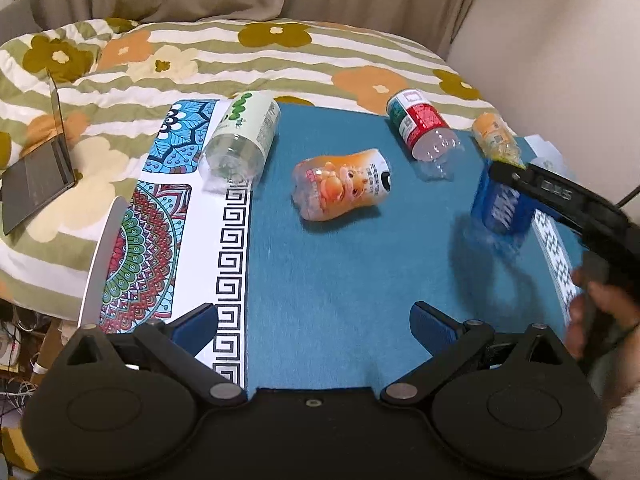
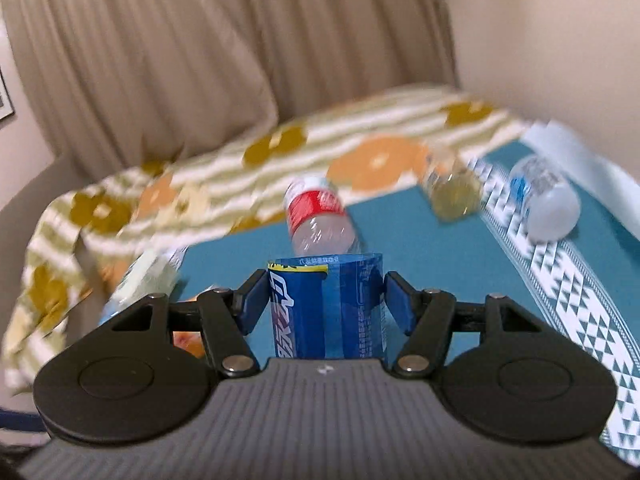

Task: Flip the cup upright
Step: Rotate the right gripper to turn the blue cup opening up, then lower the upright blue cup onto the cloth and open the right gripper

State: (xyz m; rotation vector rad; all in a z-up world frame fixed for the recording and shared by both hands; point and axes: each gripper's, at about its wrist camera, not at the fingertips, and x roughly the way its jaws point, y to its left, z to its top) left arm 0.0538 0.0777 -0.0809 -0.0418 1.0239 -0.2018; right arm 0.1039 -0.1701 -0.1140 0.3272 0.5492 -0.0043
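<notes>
A blue-labelled cup (image 2: pixel 326 304) sits between the blue pads of my right gripper (image 2: pixel 320 304), which is shut on it; it stands roughly upright in the right wrist view. In the left wrist view the same blue cup (image 1: pixel 500 210) is at the right, under the black right gripper (image 1: pixel 516 178), just above the teal mat (image 1: pixel 340 280). My left gripper (image 1: pixel 314 326) is open and empty, low over the mat's near edge. An orange cup (image 1: pixel 342 186) lies on its side mid-mat.
More cups lie on their sides: a green-labelled one (image 1: pixel 242 140) at the left, a red-labelled one (image 1: pixel 424 126), a yellow one (image 1: pixel 496 136), and a clear one (image 2: pixel 546 200) at the far right. A floral quilt (image 1: pixel 240 52) and a laptop (image 1: pixel 38 176) lie beyond.
</notes>
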